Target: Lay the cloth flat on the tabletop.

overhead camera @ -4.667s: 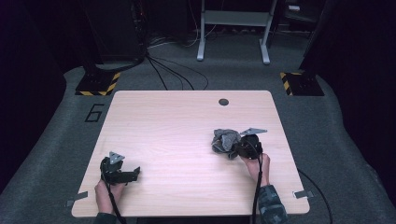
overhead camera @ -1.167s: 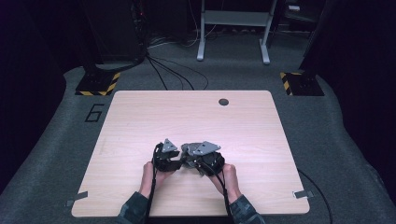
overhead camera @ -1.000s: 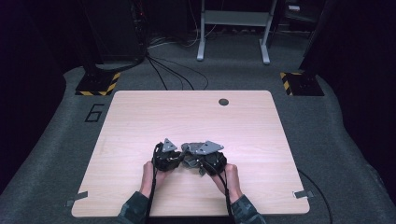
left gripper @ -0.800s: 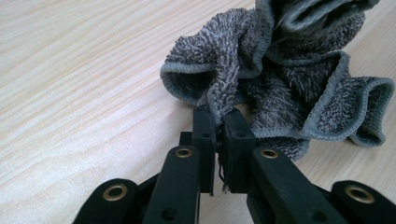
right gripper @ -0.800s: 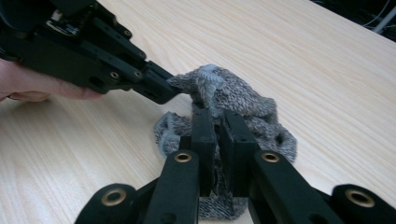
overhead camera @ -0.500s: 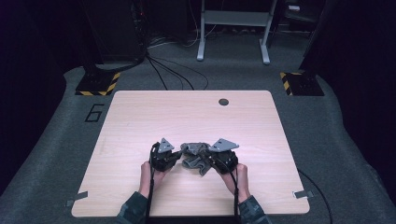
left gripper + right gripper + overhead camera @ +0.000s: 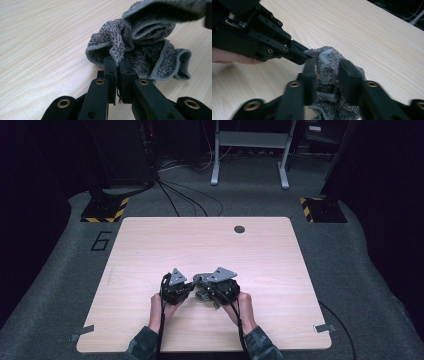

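With the left tool (image 7: pixel 117 75) now clamped on the grey towel's (image 7: pixel 147 47) hem, the right tool (image 7: pixel 325 75), at its three o'clock, has been loosening around a fold, suggesting a handover on the surface (image 7: pixel 150 250).

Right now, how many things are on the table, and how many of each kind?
Grey cloths: 1, the crumpled towel between the hands.
Black tongs: 2, the left tongs pinching a fold of the towel and the right tongs with a bunch of it between the jaws, which have just been opening.
Dark round holes in the table: 1, the grommet.
Total: 4.
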Motion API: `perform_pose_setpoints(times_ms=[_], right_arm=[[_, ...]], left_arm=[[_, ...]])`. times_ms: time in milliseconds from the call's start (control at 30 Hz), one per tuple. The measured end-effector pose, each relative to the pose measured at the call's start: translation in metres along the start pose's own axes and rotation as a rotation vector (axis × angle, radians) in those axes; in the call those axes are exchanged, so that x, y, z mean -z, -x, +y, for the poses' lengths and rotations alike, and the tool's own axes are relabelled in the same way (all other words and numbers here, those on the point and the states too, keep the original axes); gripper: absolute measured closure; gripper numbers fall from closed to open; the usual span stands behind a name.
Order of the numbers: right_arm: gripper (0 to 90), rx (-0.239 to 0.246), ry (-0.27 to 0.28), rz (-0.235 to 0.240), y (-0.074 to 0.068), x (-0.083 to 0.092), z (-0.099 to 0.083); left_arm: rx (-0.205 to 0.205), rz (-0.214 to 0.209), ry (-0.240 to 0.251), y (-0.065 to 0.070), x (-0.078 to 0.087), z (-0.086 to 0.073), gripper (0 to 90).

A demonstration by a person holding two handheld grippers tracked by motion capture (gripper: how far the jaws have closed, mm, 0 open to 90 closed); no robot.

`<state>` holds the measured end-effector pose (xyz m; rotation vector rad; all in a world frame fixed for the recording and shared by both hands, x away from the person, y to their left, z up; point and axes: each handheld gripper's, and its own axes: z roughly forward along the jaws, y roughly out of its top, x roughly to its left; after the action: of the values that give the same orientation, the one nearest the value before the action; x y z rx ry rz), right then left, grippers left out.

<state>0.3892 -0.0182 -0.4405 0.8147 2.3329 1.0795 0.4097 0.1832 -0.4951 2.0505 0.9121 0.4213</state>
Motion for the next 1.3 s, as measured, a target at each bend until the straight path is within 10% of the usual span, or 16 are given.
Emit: perform_pose_setpoints(times_ms=[233,1300], right_arm=[[86.6,-0.019,-0.003,-0.015,0.008,0.004,-0.004],[88.3,-0.214,0.040,-0.182,0.092,0.062,-0.048]], left_arm=[[0.016,0.002,0.017,-0.001,0.002,-0.001,86.2],[0.152,0.037,0.095,-0.047,0.051,0.008,86.9]])
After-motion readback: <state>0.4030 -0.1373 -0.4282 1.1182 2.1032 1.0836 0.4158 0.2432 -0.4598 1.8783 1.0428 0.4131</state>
